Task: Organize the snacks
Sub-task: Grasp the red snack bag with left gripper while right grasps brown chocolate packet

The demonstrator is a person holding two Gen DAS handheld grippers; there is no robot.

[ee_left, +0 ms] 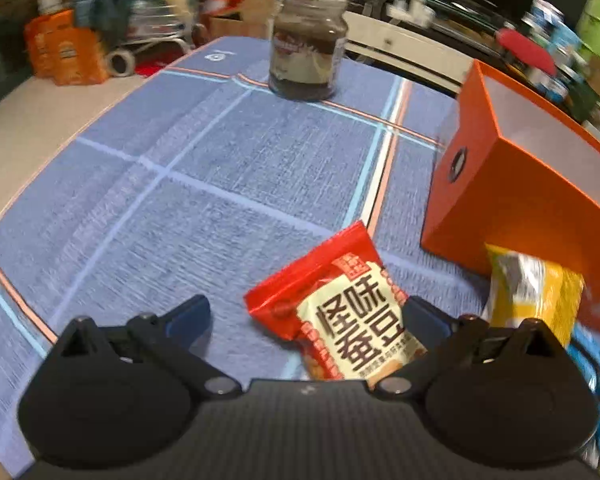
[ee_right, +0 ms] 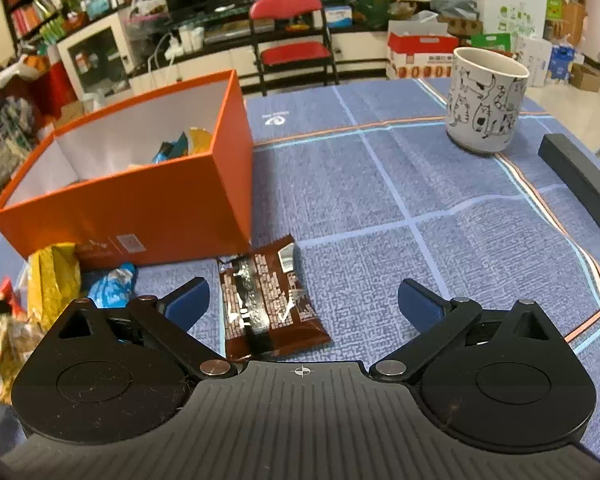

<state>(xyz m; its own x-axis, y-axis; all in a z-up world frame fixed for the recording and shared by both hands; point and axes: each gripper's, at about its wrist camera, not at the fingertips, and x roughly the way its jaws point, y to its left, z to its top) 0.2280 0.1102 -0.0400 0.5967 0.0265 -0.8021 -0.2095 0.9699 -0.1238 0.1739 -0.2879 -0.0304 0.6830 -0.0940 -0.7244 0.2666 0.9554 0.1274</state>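
brown snack packet (ee_right: 266, 304), orange box (ee_right: 140, 184), cat mug (ee_right: 486, 100)

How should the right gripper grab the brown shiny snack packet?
Across its narrow middle, coming straight down from above. The brown shiny snack packet lies flat on the blue cloth, long axis pointing away, between the open right gripper's fingers.

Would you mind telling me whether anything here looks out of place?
Four snack packets lie outside the orange cardboard box: brown foil, yellow, blue and red.
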